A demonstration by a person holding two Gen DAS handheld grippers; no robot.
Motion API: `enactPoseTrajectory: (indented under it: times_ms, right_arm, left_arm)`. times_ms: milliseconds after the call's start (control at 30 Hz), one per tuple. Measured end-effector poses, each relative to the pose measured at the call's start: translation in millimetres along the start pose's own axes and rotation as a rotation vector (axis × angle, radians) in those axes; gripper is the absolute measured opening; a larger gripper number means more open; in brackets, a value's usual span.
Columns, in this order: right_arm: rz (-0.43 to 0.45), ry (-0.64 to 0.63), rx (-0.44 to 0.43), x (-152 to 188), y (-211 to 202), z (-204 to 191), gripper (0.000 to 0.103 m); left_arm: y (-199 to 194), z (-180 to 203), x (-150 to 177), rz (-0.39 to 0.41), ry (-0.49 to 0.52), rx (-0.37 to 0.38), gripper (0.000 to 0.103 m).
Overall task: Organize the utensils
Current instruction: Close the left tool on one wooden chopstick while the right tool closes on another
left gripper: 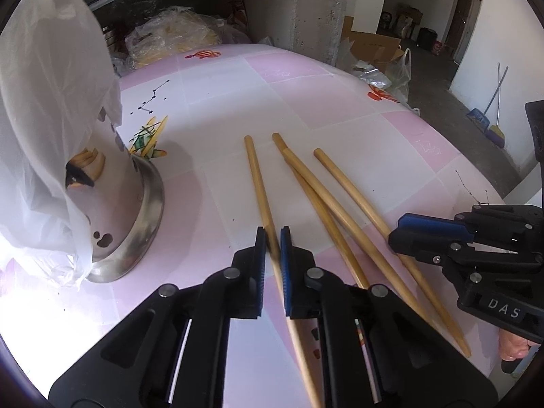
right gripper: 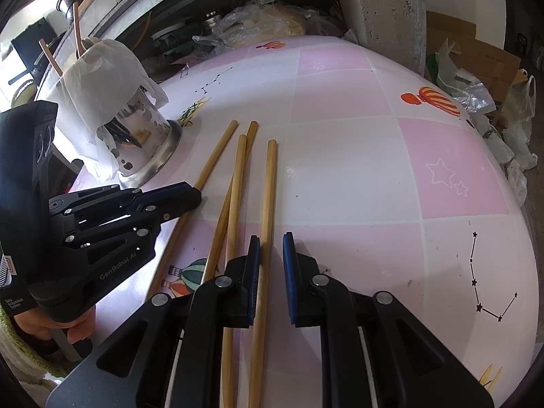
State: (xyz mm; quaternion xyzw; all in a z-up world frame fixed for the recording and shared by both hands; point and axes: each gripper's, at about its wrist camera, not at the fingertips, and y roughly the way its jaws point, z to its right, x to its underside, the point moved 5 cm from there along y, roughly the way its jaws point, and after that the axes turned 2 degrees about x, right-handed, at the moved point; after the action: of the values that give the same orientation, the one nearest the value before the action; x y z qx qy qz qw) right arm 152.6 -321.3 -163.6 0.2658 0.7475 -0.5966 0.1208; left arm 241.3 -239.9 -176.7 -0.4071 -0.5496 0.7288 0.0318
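**Four chopsticks on the pink cloth, one between each pair of fingers**

You have four long, round, pale-wood chopsticks lying on the pink-and-white checked tablecloth (right gripper: 340, 176), all running roughly away from you. They are plain and unvarnished-looking, thicker at the far ends and tapering toward you.

Your left gripper (left gripper: 273, 243) sits low over the leftmost chopstick (left gripper: 258, 183). Its blue-padded fingers (left gripper: 285, 248) stand close on either side of the stick; a thin gap shows on the left side, and whether the pads actually pinch the wood cannot be told. The stick looks blurred right where it passes between them.

The two middle chopsticks (left gripper: 316, 190) cross one another, one lying over the other near their far ends. The rightmost chopstick (right gripper: 267, 204) lies apart from them and straight.

Your right gripper (right gripper: 272, 250) straddles that rightmost stick. Its fingers are apart: the stick runs just beside the left pad, with clear cloth showing between it and the right pad (right gripper: 289, 255).

The utensil holder (right gripper: 146, 136), a shiny perforated metal cylinder with a flared base, stands upright at the left of the cloth, near the leftmost stick's far end. A white plastic bag (right gripper: 102, 71) is draped over its top, and two sticks (right gripper: 76, 27) poke up out of it.
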Motion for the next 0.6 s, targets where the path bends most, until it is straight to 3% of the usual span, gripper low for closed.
enactPoseTrajectory:
  times_ms: [133,600]
  right_arm:
    - [-0.014,0.015,-0.004,2.3,-1.2,3.3,0.007]
    - [-0.044,0.078,-0.014,26.4,-14.6,5.2,0.007]
  left_arm:
    - [-4.1,-5.3,5.6,-0.011,-0.019,-0.003,0.005]
    - [-30.2,-27.4,41.4,-0.047,-0.099,-0.019,0.005]
